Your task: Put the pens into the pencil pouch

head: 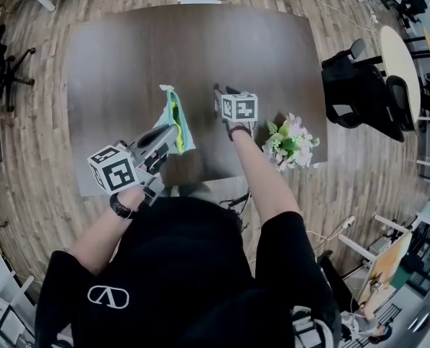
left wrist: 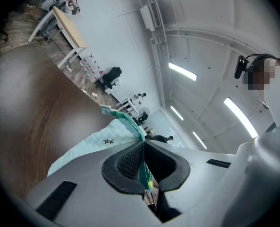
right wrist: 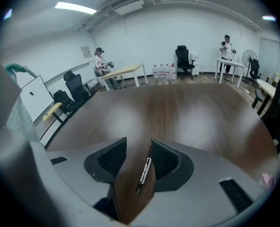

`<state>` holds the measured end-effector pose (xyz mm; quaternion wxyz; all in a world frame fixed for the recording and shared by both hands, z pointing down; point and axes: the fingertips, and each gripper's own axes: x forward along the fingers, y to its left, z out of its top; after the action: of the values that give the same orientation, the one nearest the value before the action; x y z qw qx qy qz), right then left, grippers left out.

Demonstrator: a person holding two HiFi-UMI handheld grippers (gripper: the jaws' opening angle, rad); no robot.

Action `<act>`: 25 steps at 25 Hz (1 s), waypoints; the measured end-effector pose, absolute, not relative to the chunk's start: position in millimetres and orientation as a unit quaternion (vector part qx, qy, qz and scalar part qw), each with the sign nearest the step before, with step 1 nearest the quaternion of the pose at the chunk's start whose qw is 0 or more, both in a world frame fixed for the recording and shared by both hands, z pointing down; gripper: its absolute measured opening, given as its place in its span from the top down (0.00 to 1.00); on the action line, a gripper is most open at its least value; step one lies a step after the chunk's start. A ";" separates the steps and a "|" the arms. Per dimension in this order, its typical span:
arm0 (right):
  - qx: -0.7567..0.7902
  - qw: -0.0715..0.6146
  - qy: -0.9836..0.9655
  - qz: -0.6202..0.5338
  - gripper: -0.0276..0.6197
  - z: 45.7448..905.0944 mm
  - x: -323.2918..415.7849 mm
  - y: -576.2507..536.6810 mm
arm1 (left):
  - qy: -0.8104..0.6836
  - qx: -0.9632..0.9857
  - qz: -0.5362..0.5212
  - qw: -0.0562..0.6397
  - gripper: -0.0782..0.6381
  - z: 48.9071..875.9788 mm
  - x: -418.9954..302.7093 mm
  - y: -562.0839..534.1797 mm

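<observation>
My left gripper [head: 172, 130] is shut on the rim of the teal pencil pouch [head: 178, 118] and holds it up over the dark table [head: 127, 56]; yellow lining shows at its mouth. In the left gripper view the pouch's mesh edge [left wrist: 130, 126] is pinched between the pads, and the gripper [left wrist: 143, 167] points almost level. My right gripper [head: 220, 93] tilts down over the table's middle. In the right gripper view its jaws [right wrist: 139, 142] stand partly apart, with a dark pen [right wrist: 144, 170] with a white clip lying on the table between them, close to the right pad [right wrist: 164, 160].
A bunch of white and pink flowers [head: 291, 143] lies at the table's near right edge. Black office chairs [head: 360, 85] and a round table [head: 399, 60] stand to the right on the wooden floor. Other people stand far off in the room.
</observation>
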<state>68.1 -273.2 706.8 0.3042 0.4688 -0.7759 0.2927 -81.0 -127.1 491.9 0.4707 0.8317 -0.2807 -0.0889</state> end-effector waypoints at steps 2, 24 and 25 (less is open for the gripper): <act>0.467 0.326 -0.755 0.324 0.70 735.5 70.6 -274.9 | -0.287 0.828 -0.091 0.473 0.87 494.5 -87.0 -128.9; 0.434 0.452 -0.666 0.405 0.89 827.7 96.6 -280.1 | -0.313 0.806 -0.085 0.495 0.87 528.4 -102.5 -125.3; 0.435 0.447 -0.669 0.404 0.89 826.1 96.8 -279.5 | -0.312 0.806 -0.085 0.495 0.87 527.8 -102.5 -124.7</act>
<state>96.8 -279.5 826.1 0.4474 0.4349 -0.6687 0.4044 -102.5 -124.7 527.8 0.4952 0.8062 -0.3125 -0.0845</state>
